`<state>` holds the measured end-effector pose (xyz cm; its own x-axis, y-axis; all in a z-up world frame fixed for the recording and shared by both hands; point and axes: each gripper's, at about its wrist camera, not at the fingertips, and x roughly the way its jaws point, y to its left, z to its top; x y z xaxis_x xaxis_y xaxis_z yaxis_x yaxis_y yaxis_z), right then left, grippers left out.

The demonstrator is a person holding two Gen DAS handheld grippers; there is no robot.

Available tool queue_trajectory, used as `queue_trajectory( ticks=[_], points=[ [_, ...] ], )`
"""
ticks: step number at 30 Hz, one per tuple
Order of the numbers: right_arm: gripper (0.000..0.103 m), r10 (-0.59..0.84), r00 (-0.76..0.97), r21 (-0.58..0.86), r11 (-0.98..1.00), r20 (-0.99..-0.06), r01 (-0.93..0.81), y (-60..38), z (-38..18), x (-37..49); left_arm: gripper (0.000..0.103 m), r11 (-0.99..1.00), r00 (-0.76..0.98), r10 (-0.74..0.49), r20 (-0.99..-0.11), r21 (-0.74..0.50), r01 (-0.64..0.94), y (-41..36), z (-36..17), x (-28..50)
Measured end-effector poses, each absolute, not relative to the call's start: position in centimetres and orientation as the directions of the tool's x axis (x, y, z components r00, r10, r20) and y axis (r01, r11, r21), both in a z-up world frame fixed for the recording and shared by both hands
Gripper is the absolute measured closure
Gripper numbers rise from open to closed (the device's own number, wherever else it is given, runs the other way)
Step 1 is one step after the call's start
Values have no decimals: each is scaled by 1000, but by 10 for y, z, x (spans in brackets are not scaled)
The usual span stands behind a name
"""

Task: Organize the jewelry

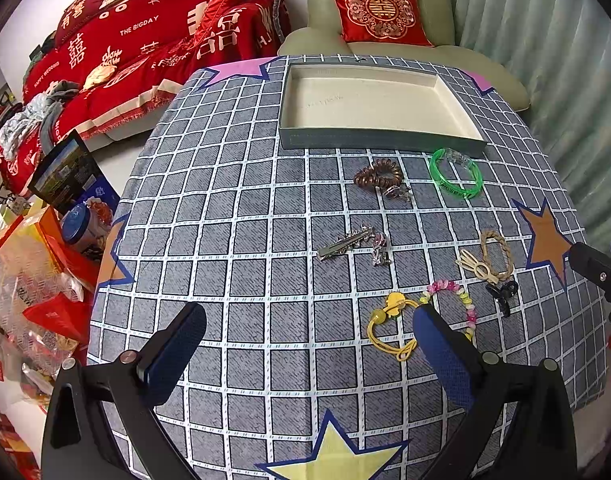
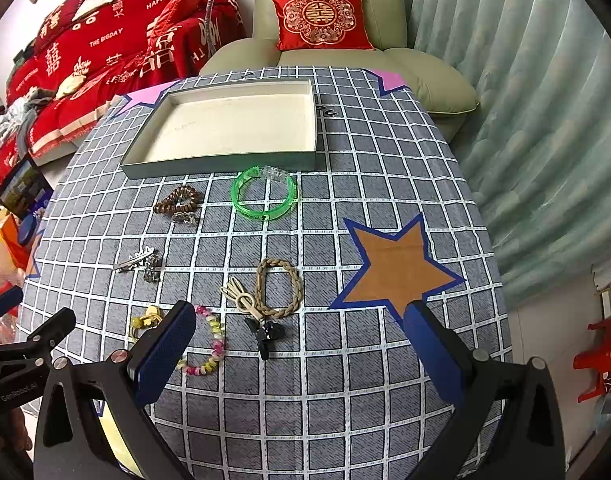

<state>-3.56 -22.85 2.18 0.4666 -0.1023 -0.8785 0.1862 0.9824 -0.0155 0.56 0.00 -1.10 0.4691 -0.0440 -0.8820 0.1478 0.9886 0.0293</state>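
An empty grey box with a cream inside [image 1: 379,102] [image 2: 225,128] stands at the far side of the table. In front of it lie a green bangle [image 1: 456,178] [image 2: 264,199], a brown coil hair tie [image 1: 378,173] [image 2: 176,201], a silver hair clip [image 1: 351,242] [image 2: 139,261], a braided tan band [image 1: 496,254] [image 2: 279,288], a black claw clip [image 1: 502,294] [image 2: 265,334], a pastel bead bracelet [image 1: 457,300] [image 2: 209,340] and a yellow hair tie [image 1: 389,326] [image 2: 145,320]. My left gripper [image 1: 309,332] and right gripper [image 2: 299,328] are both open and empty above the near table.
The table wears a grey checked cloth with star patches [image 2: 393,268]. A green armchair with a red cushion [image 2: 321,18] stands behind it. A red-covered sofa [image 1: 145,36] is at the back left. Bags and boxes [image 1: 45,260] crowd the floor on the left. A curtain [image 2: 525,120] hangs at the right.
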Motion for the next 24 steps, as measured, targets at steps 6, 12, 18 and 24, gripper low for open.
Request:
queue_trajectory(
  ticks=[6, 12, 18, 24],
  points=[
    [0, -99, 452, -13, 982, -887, 190, -231, 20, -35, 0, 988, 454, -46, -890, 26, 151, -1, -13, 8],
    [0, -95, 417, -12, 980, -904, 198, -237, 13, -33, 0, 989, 403, -80, -912, -22, 146, 3, -21, 16],
    [0, -85, 358, -13, 980, -930, 198, -251, -2, -22, 0, 986, 372, -33, -928, 30, 164, 4, -35, 33],
    [0, -60, 282, -7, 983, -957, 184, -264, -26, -1, 0, 960, 395, 13, -919, 122, 252, -2, -47, 63]
  ],
)
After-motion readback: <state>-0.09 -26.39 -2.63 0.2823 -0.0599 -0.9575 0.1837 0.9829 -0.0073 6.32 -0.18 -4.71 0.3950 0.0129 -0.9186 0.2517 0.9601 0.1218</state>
